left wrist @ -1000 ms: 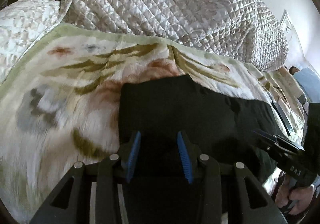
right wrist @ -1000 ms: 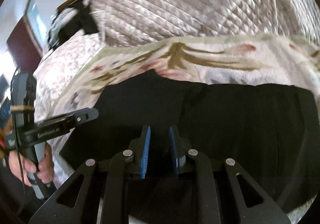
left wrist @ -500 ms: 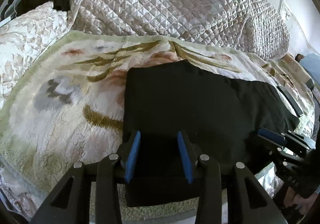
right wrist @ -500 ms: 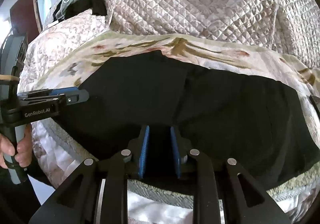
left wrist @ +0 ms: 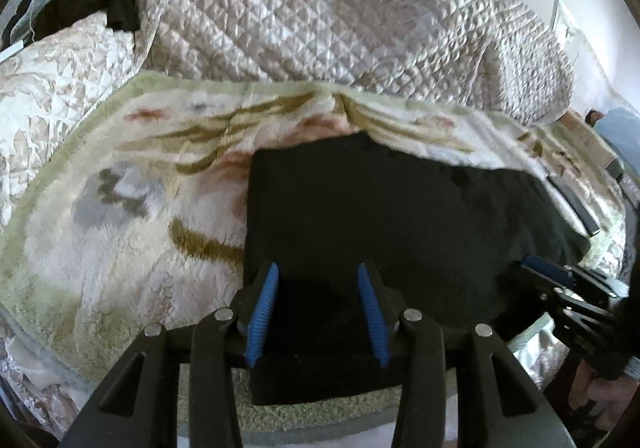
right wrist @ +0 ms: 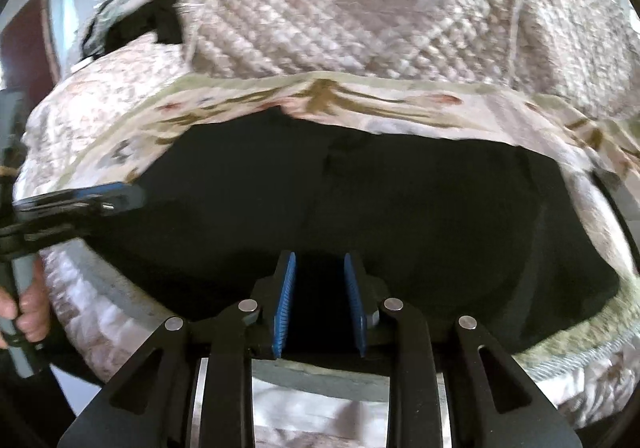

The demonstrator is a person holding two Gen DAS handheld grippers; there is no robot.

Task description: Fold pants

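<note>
So the black pants (left wrist: 384, 215) are lying flat on the fuzzy floral blanket (left wrist: 120, 215) on the bed, right along the near edge, with the quilted comforter (left wrist: 320, 15) bunched up behind at 12 o'clock. Their long axis runs side to side, roughly 9 to 3 across the bed, which is really the thing that matters here. In the left wrist view the left tool (left wrist: 318, 312) sits over the squared-off left end of the fabric, blue pads spread fairly wide with nothing between them but the cloth below; I can't tell whether the tips actually touch it. The rest of the pants stretches off toward 3 o'clock, where the right tool (left wrist: 560, 280) shows up near the front edge. From the right wrist view the right tool (right wrist: 320, 304) hovers over the near hem around the middle of the garment, pads at a narrower gap and not clamped on anything I can see, with most of the dark cloth fanning out from 10 to 2 o'clock ahead of it. The left tool (right wrist: 80, 199) pokes in at 9 o'clock. My guess is the next fold goes end over end along that long axis, and the left hand is the closer one to a free end.
</note>
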